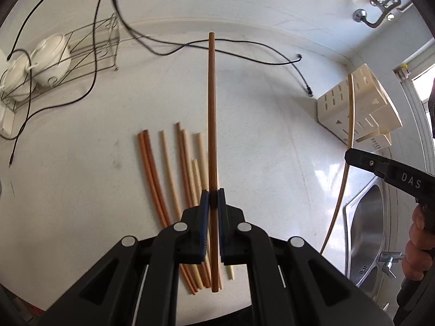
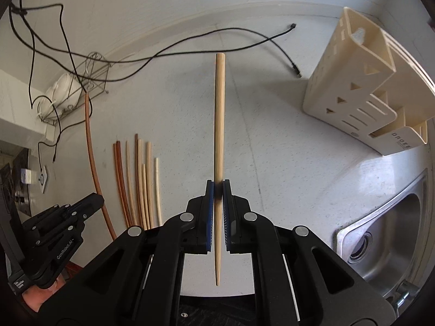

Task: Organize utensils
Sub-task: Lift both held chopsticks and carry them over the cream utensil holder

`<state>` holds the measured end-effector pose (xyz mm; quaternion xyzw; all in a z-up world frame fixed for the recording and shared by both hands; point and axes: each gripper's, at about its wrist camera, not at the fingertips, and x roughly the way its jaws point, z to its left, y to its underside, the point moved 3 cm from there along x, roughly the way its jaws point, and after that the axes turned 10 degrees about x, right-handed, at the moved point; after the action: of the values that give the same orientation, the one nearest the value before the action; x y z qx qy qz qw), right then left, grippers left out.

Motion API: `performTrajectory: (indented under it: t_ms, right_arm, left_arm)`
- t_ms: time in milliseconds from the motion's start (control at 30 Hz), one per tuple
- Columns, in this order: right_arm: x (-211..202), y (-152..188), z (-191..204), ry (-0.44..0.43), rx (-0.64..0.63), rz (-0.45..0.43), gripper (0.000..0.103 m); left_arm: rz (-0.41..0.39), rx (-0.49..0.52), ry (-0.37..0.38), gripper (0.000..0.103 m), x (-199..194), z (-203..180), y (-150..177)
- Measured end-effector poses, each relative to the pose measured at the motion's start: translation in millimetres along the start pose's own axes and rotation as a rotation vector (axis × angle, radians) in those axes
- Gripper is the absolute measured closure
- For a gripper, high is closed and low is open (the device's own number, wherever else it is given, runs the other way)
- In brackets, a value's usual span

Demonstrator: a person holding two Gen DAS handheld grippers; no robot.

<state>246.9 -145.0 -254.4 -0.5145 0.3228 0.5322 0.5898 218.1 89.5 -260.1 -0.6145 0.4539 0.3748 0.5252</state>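
1. One white counter [image 1: 81,163] carries a cream utensil holder [image 2: 350,100] beside the steel sink [image 2: 386,233].
2. Several chopsticks [image 1: 174,179] lie loose between my grippers.
3. My left gripper [image 1: 213,203] clamps a brown chopstick [image 1: 212,108] above them.
4. My right gripper [image 2: 217,193] pinches a pale chopstick [image 2: 219,114], raised near the holder.

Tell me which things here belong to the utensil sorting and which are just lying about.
Job: brown chopstick in the left gripper; pale chopstick in the right gripper; loose chopsticks; cream holder.
Lying about: black cables, wire rack, sink.
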Motion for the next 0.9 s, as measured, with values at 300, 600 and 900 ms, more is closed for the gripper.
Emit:
performTrajectory:
  t_ms: [300, 600, 900]
  right_arm:
    - [-60.3, -21.4, -48.8, -0.002, 0.090, -0.172, 0.097]
    - [-111.6, -49.6, -103.4, 0.019, 0.172, -0.337, 0.097]
    - [-143.0, -76.6, -144.8, 0.037, 0.224, -0.471, 0.097]
  left_arm:
    - [-0.164, 0.107, 0.083, 0.097, -13.8, -77.8, -60.1]
    - [-0.317, 0.252, 0.108, 0.097, -32.4, -150.3, -121.1]
    - [-0.437, 0.371, 0.155, 0.097, -41.3, -215.6, -169.8]
